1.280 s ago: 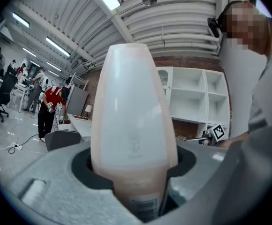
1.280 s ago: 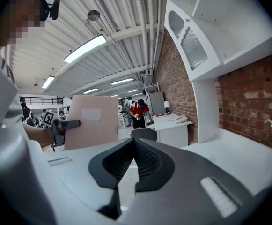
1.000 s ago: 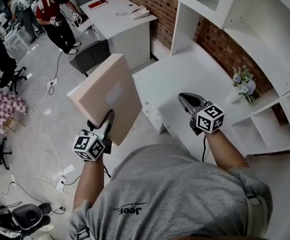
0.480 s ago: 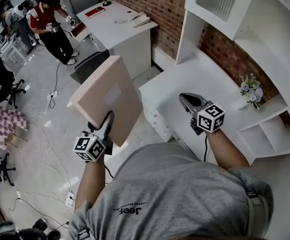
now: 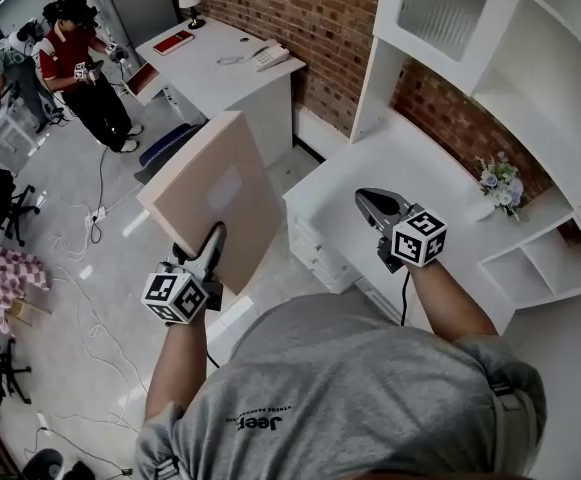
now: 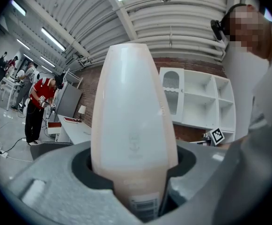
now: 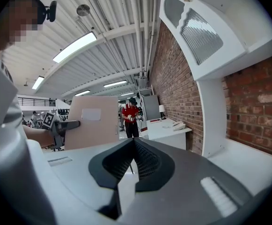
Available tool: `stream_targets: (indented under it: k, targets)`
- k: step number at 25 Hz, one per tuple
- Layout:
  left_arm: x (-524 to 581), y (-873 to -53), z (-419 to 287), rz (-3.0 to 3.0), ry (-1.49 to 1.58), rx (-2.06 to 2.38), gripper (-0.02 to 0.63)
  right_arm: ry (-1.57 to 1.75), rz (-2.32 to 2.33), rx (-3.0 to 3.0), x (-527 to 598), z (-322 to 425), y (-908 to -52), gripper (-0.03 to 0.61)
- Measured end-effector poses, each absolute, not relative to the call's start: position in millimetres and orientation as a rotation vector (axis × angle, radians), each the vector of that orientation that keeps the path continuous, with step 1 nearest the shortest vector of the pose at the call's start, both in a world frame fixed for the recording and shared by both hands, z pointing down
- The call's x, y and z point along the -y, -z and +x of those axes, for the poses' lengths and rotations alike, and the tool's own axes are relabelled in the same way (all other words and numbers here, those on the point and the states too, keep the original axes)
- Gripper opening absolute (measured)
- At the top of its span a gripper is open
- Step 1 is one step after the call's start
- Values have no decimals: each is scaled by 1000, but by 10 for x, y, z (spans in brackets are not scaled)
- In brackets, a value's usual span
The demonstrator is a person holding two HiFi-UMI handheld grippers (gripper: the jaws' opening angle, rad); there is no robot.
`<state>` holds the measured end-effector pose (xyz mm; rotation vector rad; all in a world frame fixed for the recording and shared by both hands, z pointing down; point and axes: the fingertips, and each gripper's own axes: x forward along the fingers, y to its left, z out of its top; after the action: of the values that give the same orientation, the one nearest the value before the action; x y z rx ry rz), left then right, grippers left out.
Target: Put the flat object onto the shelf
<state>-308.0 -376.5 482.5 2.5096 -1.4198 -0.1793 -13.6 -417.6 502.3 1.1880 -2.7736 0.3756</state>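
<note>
Flat object: beige panel, tilted, standing up from our left gripper, which clamps its lower edge. It hangs over floor, left of white desk, well apart from shelf. We judge edge grip leaves panel free to slide in. Right gripper: jaws together, empty, above desk. Left gripper view alone shows barcode label at clamped edge. Head view alone shows gap to shelf.

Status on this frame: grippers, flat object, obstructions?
Left gripper shut on flat box, upright. Right gripper shut, empty. Shelf unit ahead; flowers near cubbies.
</note>
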Motion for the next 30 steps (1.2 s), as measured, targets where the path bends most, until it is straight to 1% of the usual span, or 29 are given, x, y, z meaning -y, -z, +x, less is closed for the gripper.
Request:
stream_targets:
  k: [7, 14, 19, 23, 30]
  targets:
    - [3879, -4721, -2709, 2536, 206, 1352, 288, -369, 1243, 2750, 4174, 176, -4987, 9]
    - [4069, -4468, -1993, 2661, 202, 1183, 288, -330, 1437, 2695, 4010, 836, -4853, 9]
    - [4217, -4260, -1263, 2762, 191, 969, 288, -305, 1670, 2590, 3737, 1507, -4695, 9]
    - [4164, -3974, -623, 2831, 185, 797, 287, -281, 1845, 2502, 3405, 2080, -4411, 9]
    - [3826, -3403, 791, 3043, 170, 362, 285, -194, 2210, 2235, 2399, 3109, -4071, 9]
